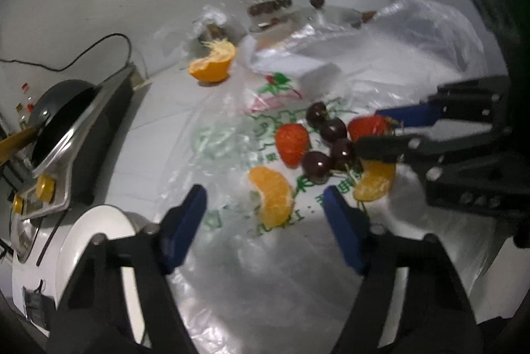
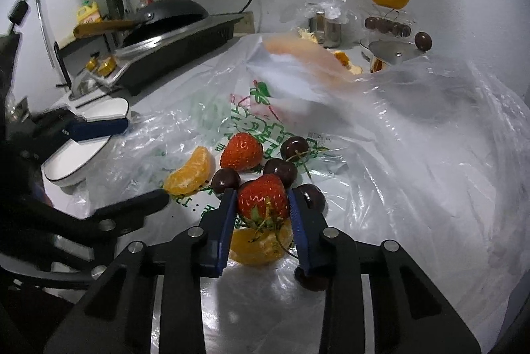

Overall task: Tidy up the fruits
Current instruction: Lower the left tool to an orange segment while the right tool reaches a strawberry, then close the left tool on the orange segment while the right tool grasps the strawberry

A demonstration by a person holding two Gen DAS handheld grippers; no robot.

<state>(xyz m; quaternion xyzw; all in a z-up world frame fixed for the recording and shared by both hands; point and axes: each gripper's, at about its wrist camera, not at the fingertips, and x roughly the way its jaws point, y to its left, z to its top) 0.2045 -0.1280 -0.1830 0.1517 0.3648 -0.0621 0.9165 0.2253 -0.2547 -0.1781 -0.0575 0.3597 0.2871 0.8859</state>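
A strawberry [image 2: 262, 197] was clamped between the blue pads of the right gripper [image 2: 261, 205], just above an orange segment [image 2: 256, 246] on the plastic bag [image 2: 414, 161]. The left gripper [image 1: 265, 205] was held spread apart, empty, over another orange segment [image 1: 273, 195]. A 2nd strawberry [image 2: 241, 151] and 4 cherries [image 2: 284, 171] were seen close by.

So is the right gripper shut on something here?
Shut: the right gripper has both blue pads against a strawberry over the plastic bag.
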